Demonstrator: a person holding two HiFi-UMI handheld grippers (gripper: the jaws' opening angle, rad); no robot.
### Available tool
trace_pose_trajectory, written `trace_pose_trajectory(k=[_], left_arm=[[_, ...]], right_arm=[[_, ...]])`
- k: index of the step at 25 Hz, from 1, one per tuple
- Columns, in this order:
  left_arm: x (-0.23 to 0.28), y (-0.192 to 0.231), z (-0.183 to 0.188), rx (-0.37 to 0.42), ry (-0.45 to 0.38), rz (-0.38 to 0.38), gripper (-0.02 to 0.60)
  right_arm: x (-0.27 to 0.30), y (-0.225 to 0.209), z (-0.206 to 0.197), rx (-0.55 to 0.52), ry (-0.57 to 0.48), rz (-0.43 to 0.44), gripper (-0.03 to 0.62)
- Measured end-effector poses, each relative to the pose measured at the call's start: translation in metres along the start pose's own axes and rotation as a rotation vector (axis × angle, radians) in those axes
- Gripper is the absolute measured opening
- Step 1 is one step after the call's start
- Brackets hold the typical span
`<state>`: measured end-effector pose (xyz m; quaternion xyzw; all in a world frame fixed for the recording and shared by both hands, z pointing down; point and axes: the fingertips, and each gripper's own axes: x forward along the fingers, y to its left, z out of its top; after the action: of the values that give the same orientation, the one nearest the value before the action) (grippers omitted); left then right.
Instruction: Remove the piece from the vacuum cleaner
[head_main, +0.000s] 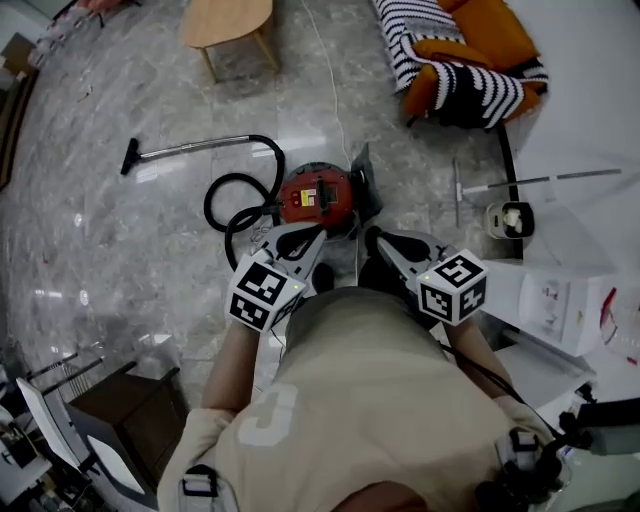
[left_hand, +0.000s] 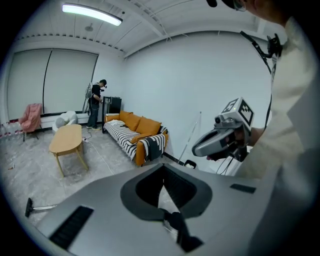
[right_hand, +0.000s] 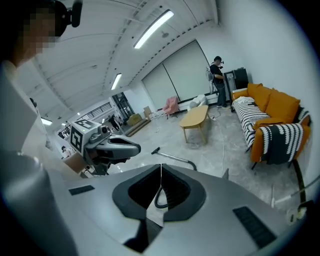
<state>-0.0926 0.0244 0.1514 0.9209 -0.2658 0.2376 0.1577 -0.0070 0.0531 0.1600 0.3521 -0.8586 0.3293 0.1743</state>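
Nearest, the person's beige shirt (head_main: 370, 400) fills the lower head view, and both hands hold their tools out ahead, side by side and apart. On the left gripper (left_hand: 164, 175) the grey fingers (left_hand: 110, 205) are pressed together with nothing between them. The right gripper (right_hand: 161, 175) likewise has its fingers (right_hand: 225, 200) pressed together and holds nothing. Just beyond both tips the red vacuum cleaner (head_main: 318, 195) stands on the marble floor (head_main: 120, 250), touched by neither tool. Its black hose (head_main: 207, 203) loops out to the left, and the metal wand (head_main: 190, 149) lies farther left, ending in a dark nozzle. Farthest off, a wooden table (head_main: 225, 18) stands at the left, with an orange sofa (head_main: 480, 30) under a striped blanket (head_main: 470, 85) at the right.
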Motion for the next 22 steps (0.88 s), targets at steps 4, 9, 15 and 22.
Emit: trace_pose_trajectory(k=[4,9,15,22], left_arm=[[0.032,0.005,0.000,-0.002,0.076,0.051,0.003],[0.073,0.008,-0.004,-0.060,0.155,0.045,0.003],[0.118,0.011,-0.030,-0.087,0.246,0.029,0.003],[0.152,0.050,-0.065,-0.089,0.301,0.080,0.003]], right_arm=[[0.008,-0.041,0.003,0.047,0.027,0.051,0.005],[0.020,-0.093,-0.001,0.040,0.083,0.071,0.006],[0.041,-0.144,-0.034,0.103,0.157,0.083,0.006],[0.079,-0.169,-0.061,0.157,0.230,0.102,0.006]])
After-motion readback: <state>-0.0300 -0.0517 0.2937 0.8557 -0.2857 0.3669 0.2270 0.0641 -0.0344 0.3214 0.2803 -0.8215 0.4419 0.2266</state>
